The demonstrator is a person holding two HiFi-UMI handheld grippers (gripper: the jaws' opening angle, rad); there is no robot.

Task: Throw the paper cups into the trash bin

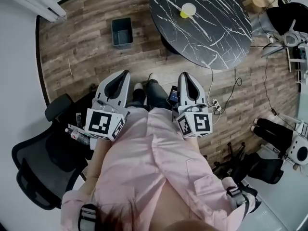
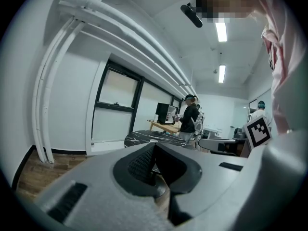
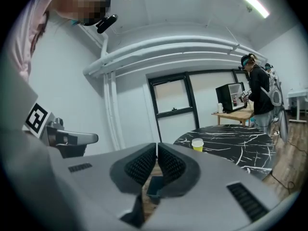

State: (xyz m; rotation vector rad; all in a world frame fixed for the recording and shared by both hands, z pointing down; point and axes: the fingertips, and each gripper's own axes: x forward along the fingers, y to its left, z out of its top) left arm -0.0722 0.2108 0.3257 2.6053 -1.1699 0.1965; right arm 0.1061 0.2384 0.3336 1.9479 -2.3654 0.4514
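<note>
A yellow paper cup (image 1: 188, 9) stands on the round black marble table (image 1: 216, 37) ahead of me; the right gripper view shows the cup (image 3: 197, 144) too, to the right of the jaws. A dark grey trash bin (image 1: 122, 32) sits on the wood floor left of the table, and it shows low between the right jaws as the trash bin (image 3: 154, 190). My left gripper (image 1: 126, 74) and right gripper (image 1: 184, 76) are held side by side in front of my body, well short of the table. Both are shut with nothing in them, pads together in the left gripper (image 2: 155, 144) and right gripper (image 3: 157, 146).
A black office chair (image 1: 36, 170) stands close at my left. A power strip with cables (image 1: 215, 106) lies on the floor at the right. Another person (image 3: 260, 93) stands by a wooden desk behind the table. More gear and people's legs sit at the right edge (image 1: 274, 131).
</note>
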